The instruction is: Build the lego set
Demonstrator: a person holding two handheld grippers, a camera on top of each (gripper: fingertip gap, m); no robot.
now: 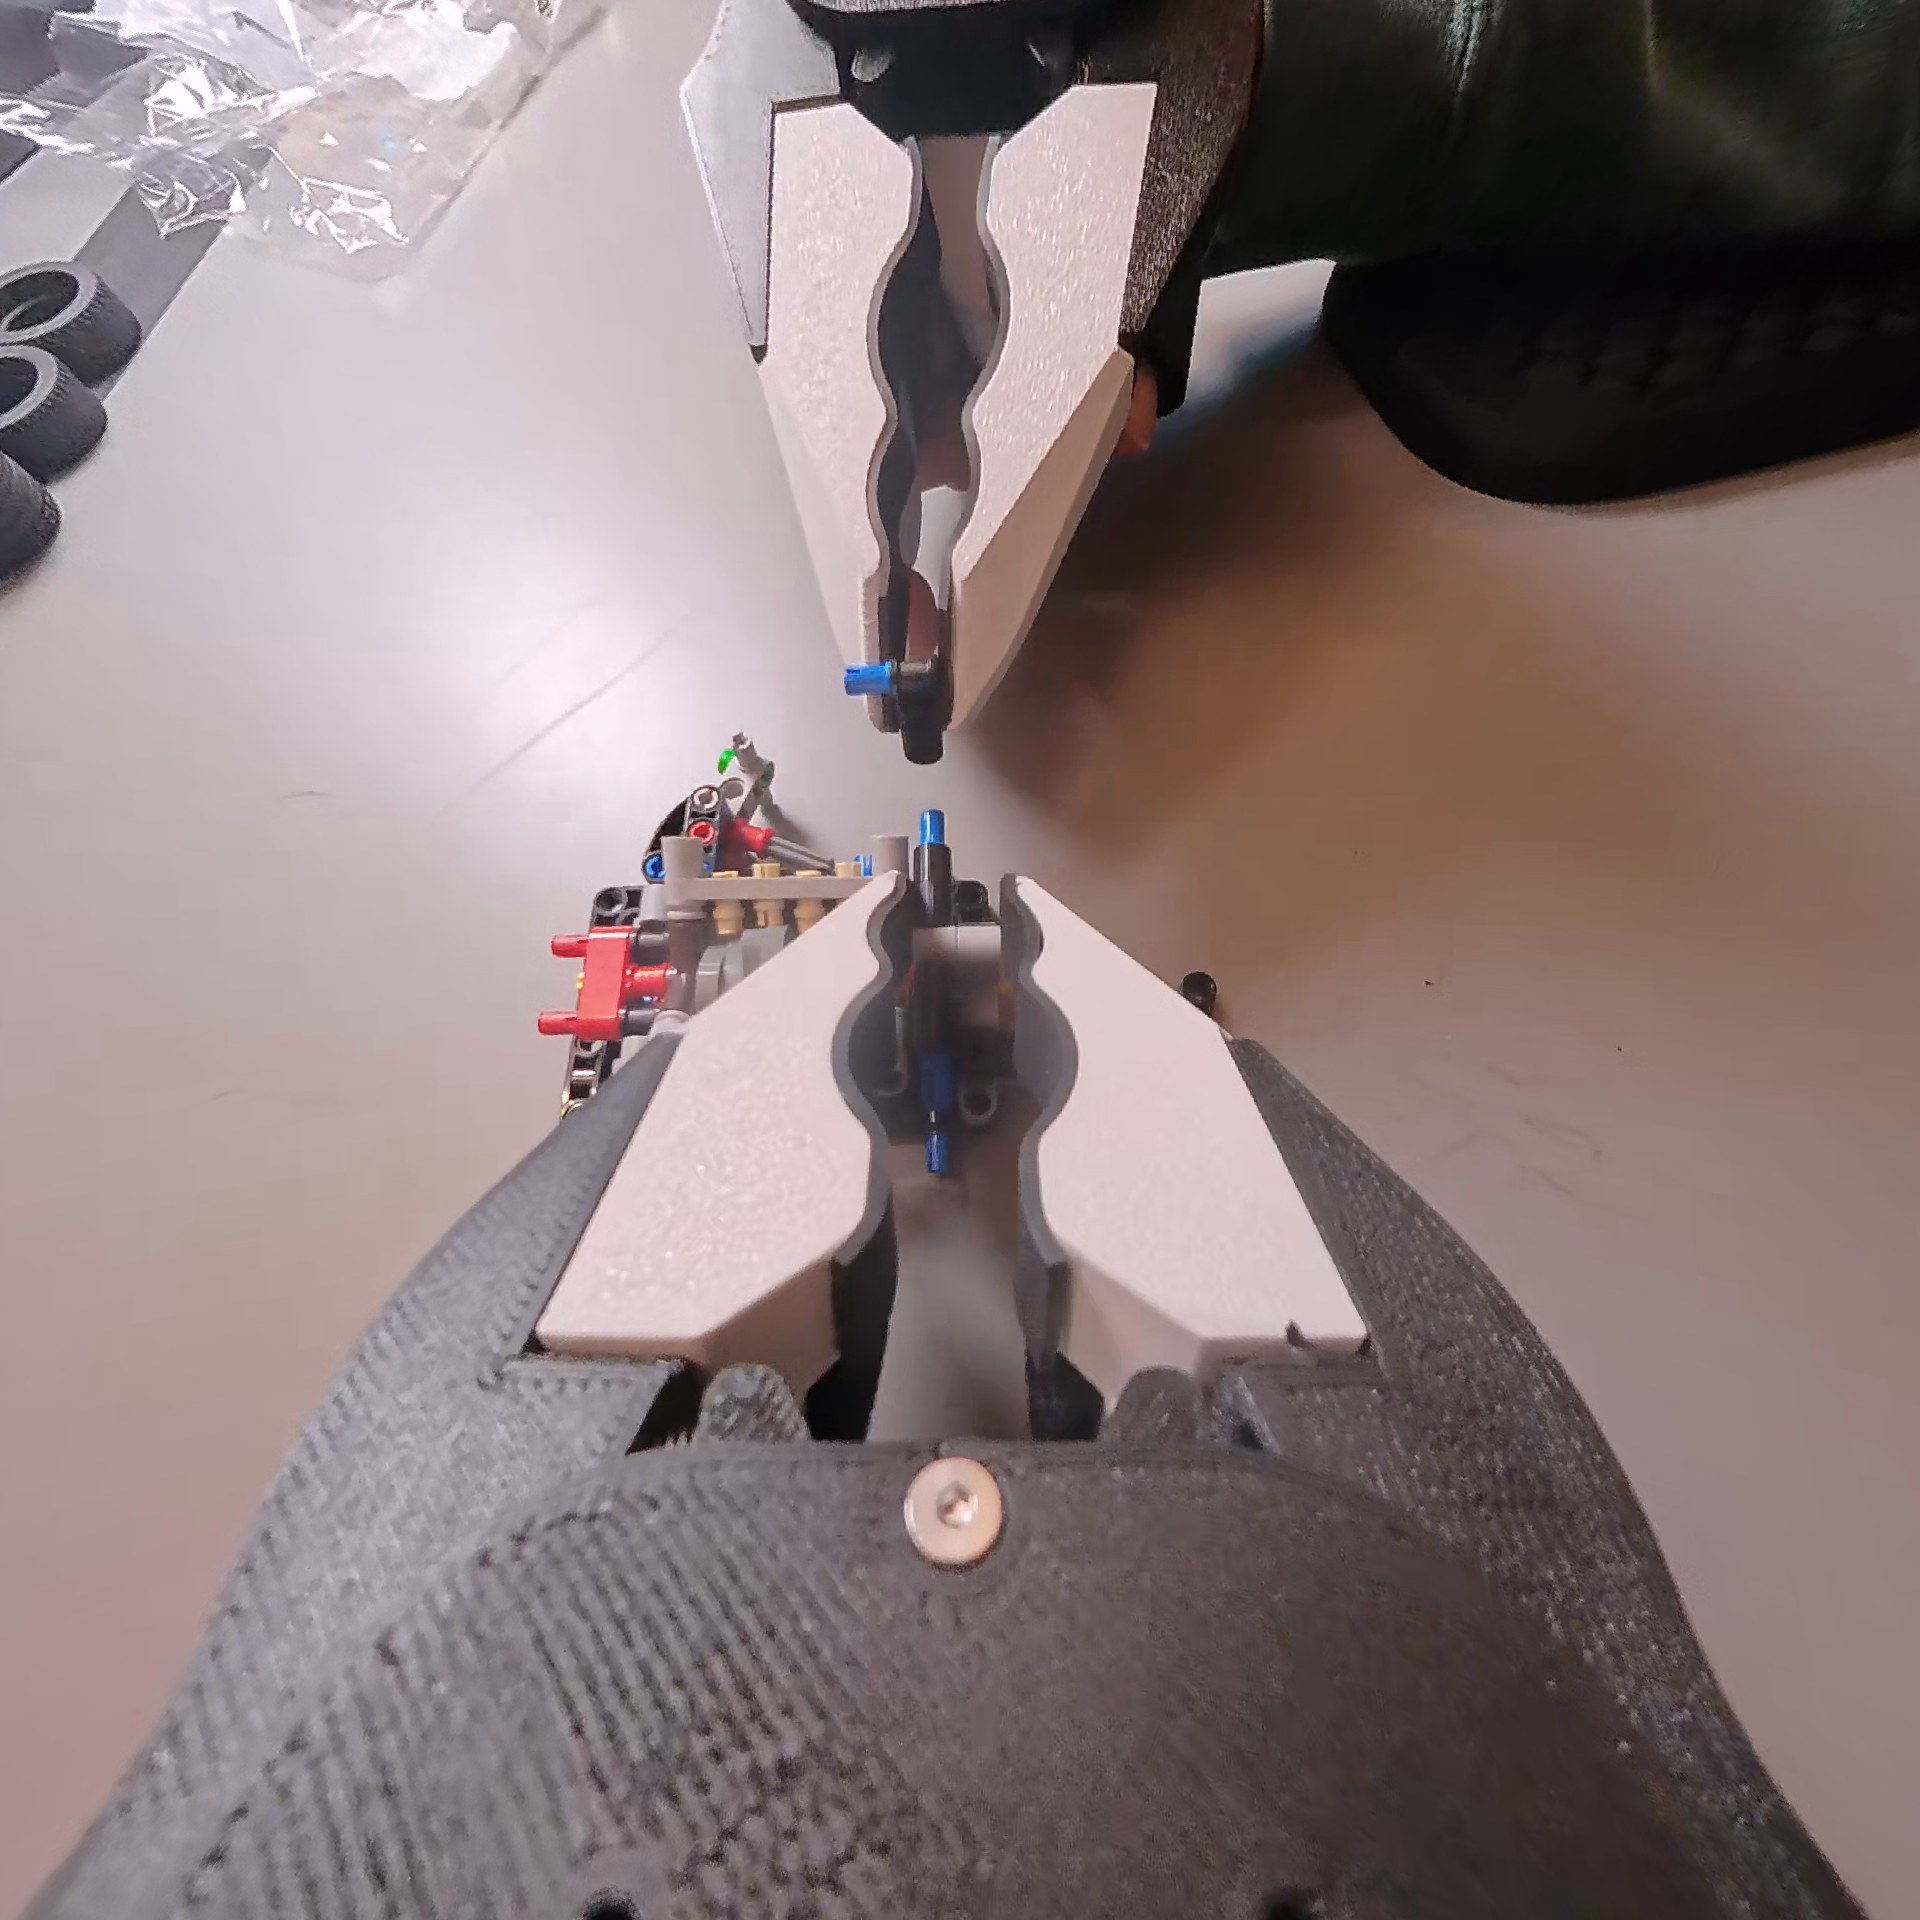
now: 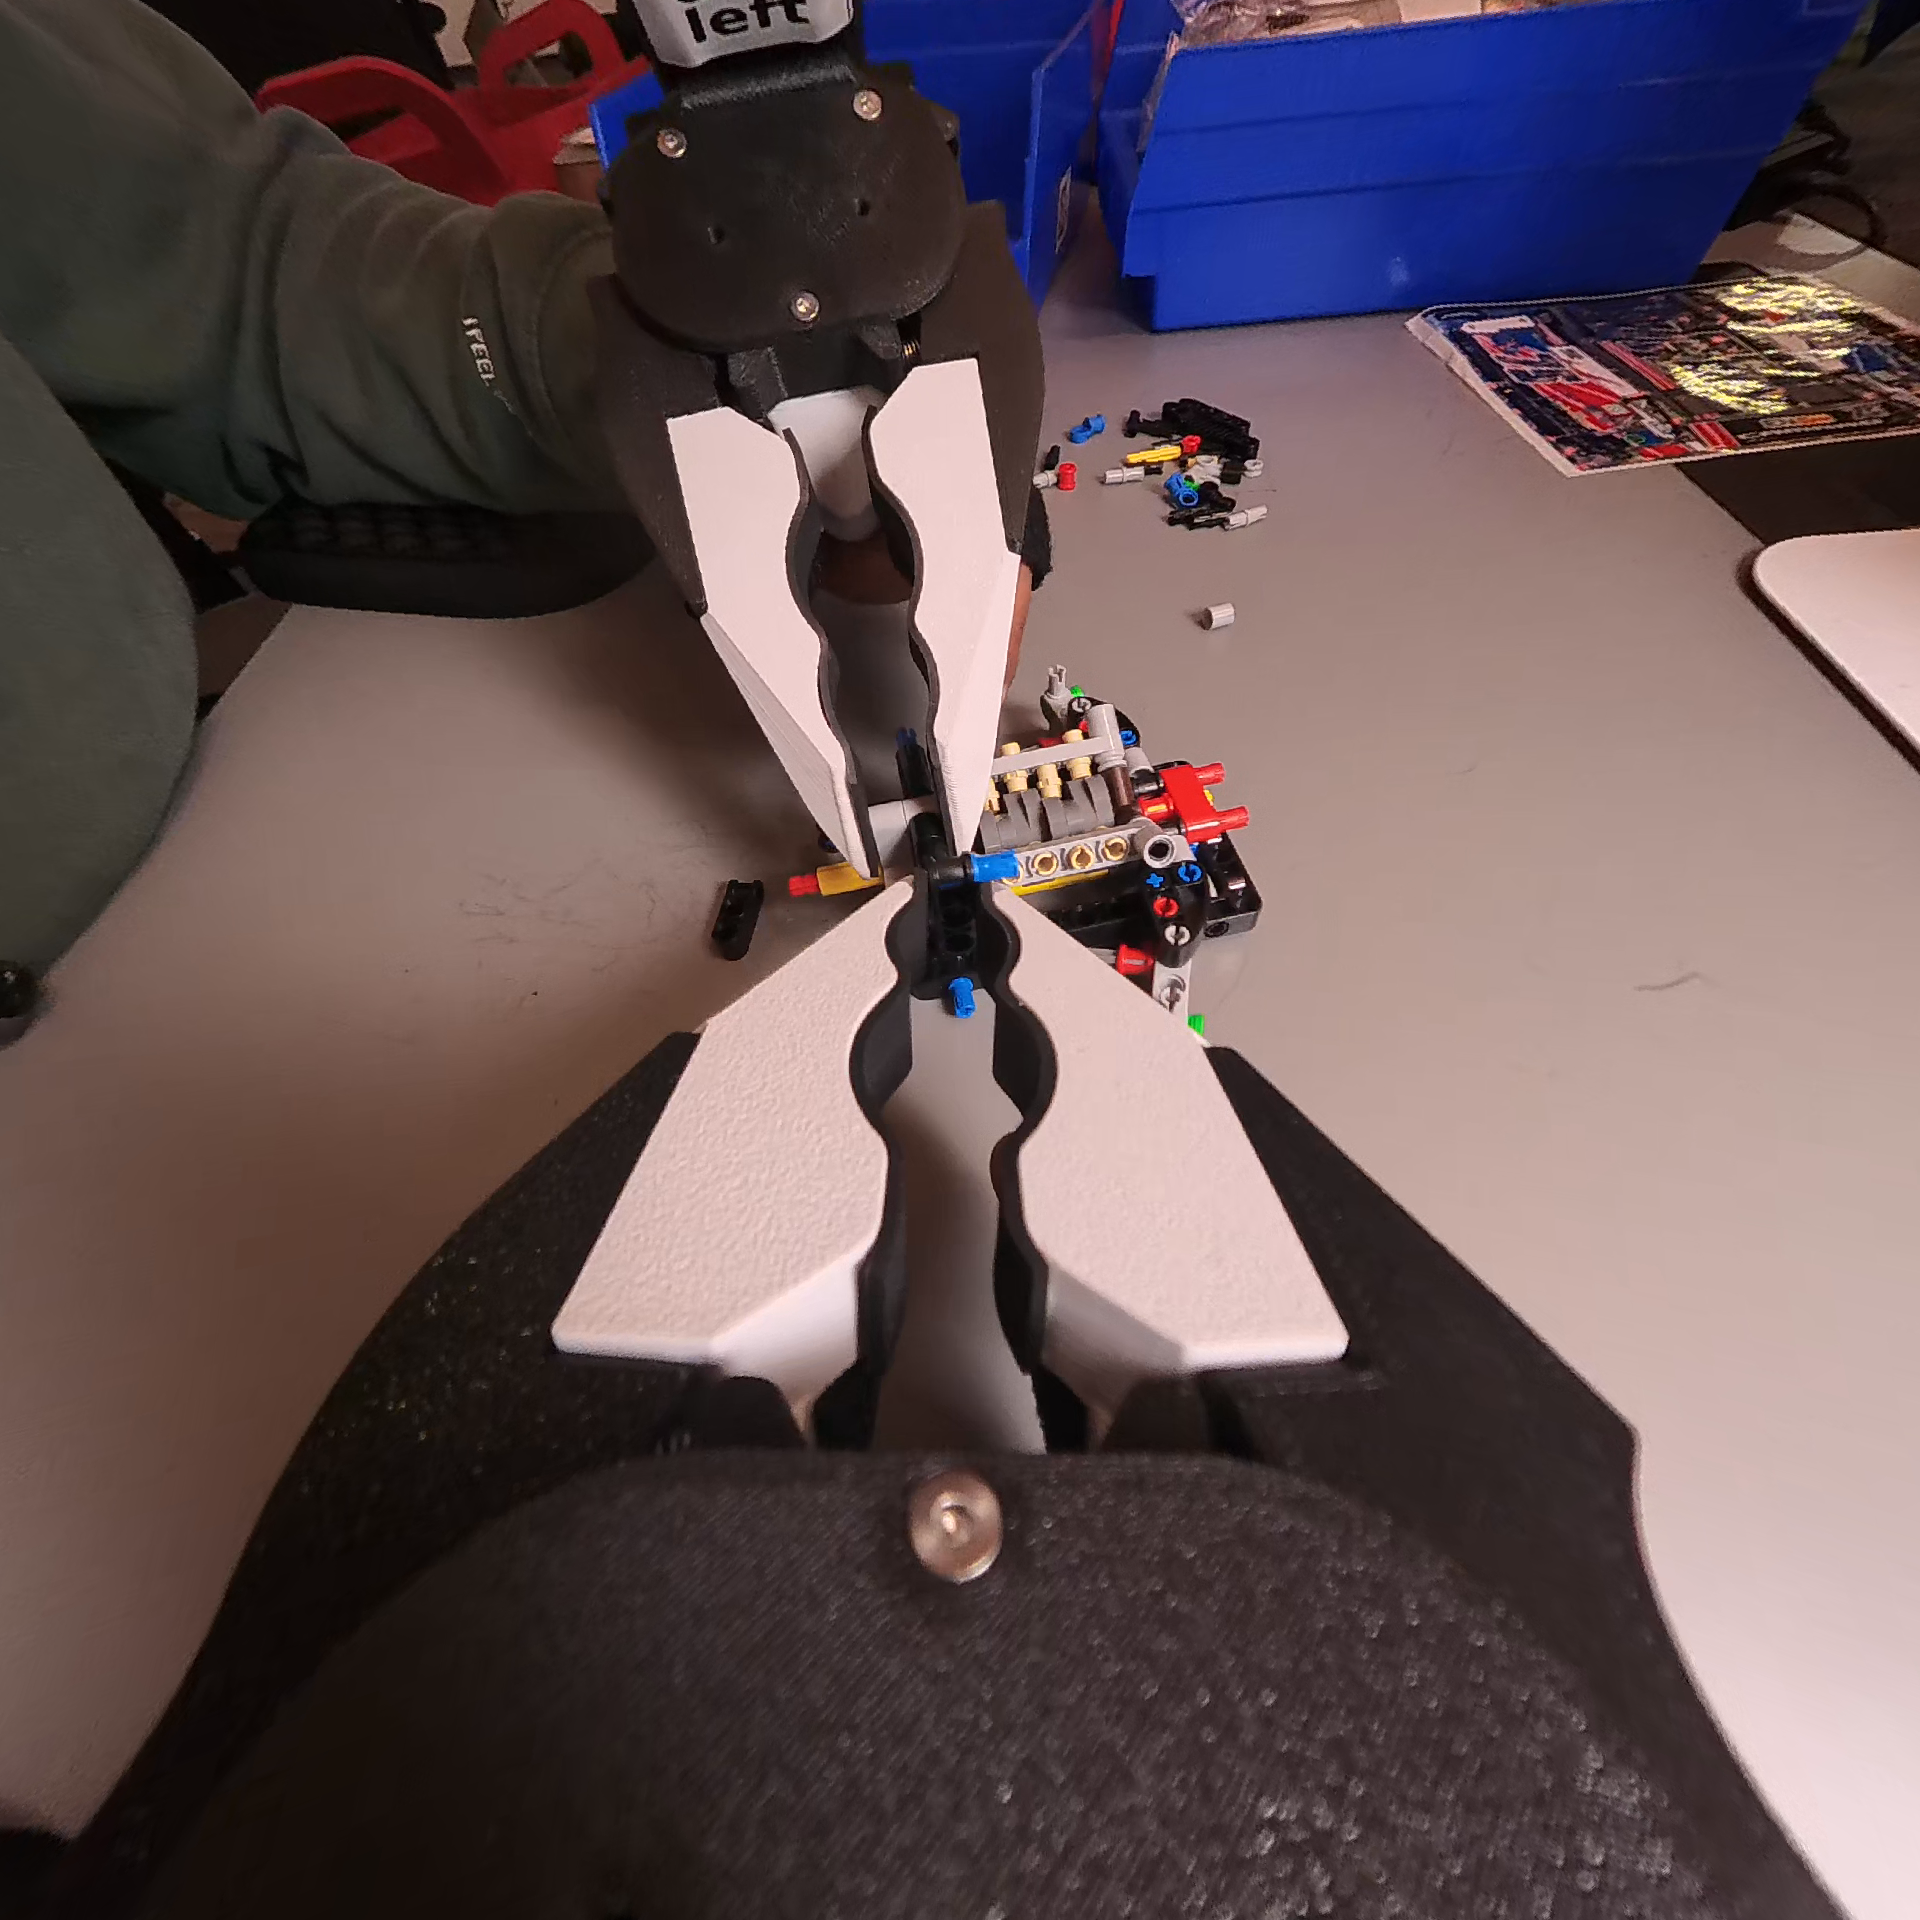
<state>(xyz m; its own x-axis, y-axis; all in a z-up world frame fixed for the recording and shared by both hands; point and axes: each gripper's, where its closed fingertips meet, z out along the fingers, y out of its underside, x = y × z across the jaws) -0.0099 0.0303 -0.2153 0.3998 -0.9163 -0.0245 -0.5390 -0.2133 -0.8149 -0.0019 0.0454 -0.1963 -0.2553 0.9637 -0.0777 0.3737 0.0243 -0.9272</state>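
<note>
Both grippers meet tip to tip over the grey table [image 2: 1455, 831]: the left gripper [image 1: 948, 894] is clamped narrowly on one end of the lego assembly [image 2: 1101, 842], and the right gripper [image 2: 948, 914] is pinched on a small black beam with blue pins [image 2: 961, 935]. In the left wrist view the right gripper [image 1: 914, 696] hangs just above and apart from a blue-tipped black pin [image 1: 932, 847] standing up from the assembly, with a short gap of bare table showing between them. Open surface spreads to the left of the assembly in that view, up to the black tyres [image 1: 52, 395] and crumpled clear plastic bags [image 1: 291, 135] at the far edge. In the right wrist view a lone black piece [image 2: 738, 914] lies just beside the grippers, a loose grey stud [image 2: 1218, 615] sits alone farther out, and a scatter of loose parts [image 2: 1184, 468] lies well beyond the assembly. Blue bins [image 2: 1403, 187] line the table's far side, a printed booklet [image 2: 1683, 364] lies near them, and a white board corner [image 2: 1849, 623] is cut off at the right edge. Much of the assembly is hidden behind the white fingers [image 1: 758, 1091]; exactly where the left gripper's pads bite cannot be made out. A green sleeve [image 2: 260, 343] fills the upper left.
</note>
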